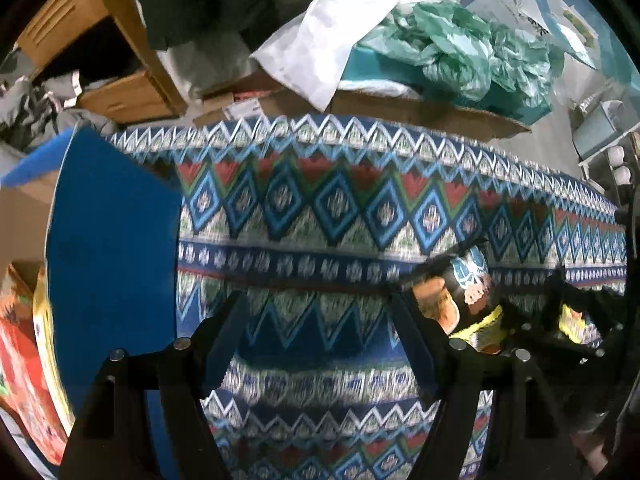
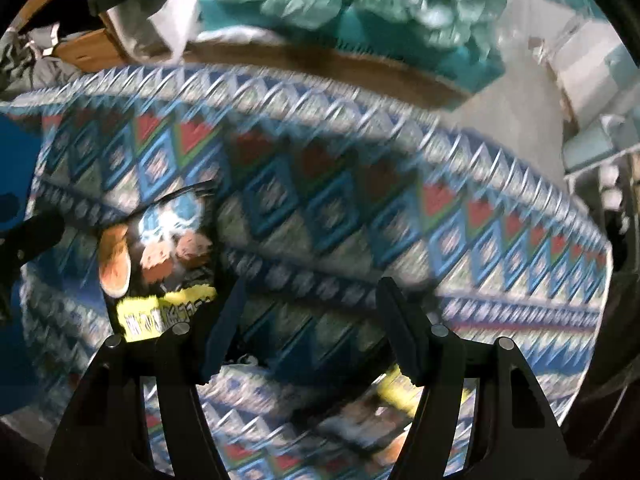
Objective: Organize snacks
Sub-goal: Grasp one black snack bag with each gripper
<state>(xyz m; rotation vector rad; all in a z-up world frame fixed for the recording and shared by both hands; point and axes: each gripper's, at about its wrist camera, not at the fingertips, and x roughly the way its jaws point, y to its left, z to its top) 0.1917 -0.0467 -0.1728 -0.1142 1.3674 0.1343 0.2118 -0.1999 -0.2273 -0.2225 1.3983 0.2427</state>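
At four o'clock in the left wrist view, a black snack bag (image 1: 472, 300) lay on the patterned table (image 1: 320, 208) beside the empty, spread left gripper (image 1: 320, 344). Across the blurred right view, the right gripper (image 2: 308, 324) gaped empty too, probably reaching; another snack bag (image 2: 160, 264) lay at nine o'clock.

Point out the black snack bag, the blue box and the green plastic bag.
snack bag (image 2: 160, 256): right wrist view, middle of its printed front.
blue box (image 1: 112, 248): left wrist view, its plain blue side panel.
green plastic bag (image 1: 460, 48): left wrist view, crumpled middle.
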